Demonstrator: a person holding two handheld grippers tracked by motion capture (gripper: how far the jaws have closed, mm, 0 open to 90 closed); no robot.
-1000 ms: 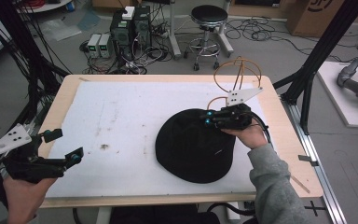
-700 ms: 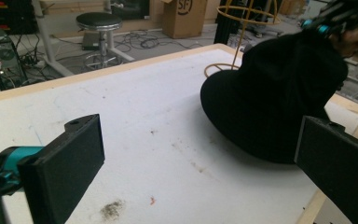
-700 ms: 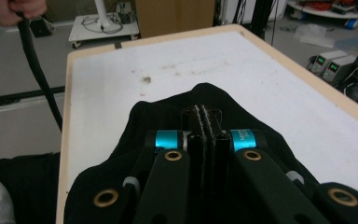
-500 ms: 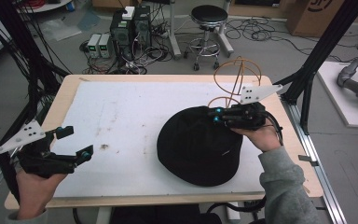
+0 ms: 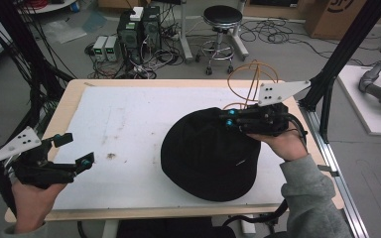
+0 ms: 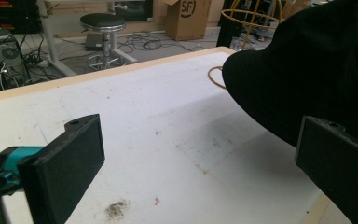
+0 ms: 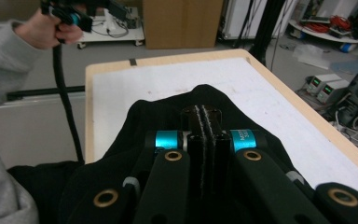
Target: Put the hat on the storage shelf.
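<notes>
Table (image 5: 129, 119) with a white, stained top and a wooden rim, floor behind it cluttered with cables, a stool (image 5: 224, 17) and a cardboard box (image 6: 189, 18). Black hat (image 5: 211, 153) sits on the right half of the table, near the front edge, its far edge pulled up off the surface. Right gripper (image 5: 226, 120) is clamped on that raised far edge, jaws together with the black cloth pinched between them; the right gripper view shows the seam of the two jaws tight and cloth draped below and around them. Right hand (image 5: 283, 141) in a grey sleeve holds it from the right side. Left gripper (image 5: 74, 151) hovers over the front left corner of the table, well apart from the hat, jaws wide apart with nothing between them; bare table shows between them in the left gripper view. Thin orange wire frame (image 5: 253, 79) stands at the far right of the table, just behind the right gripper. Small dark smudge (image 5: 110, 156) on the white top near the left gripper.
</notes>
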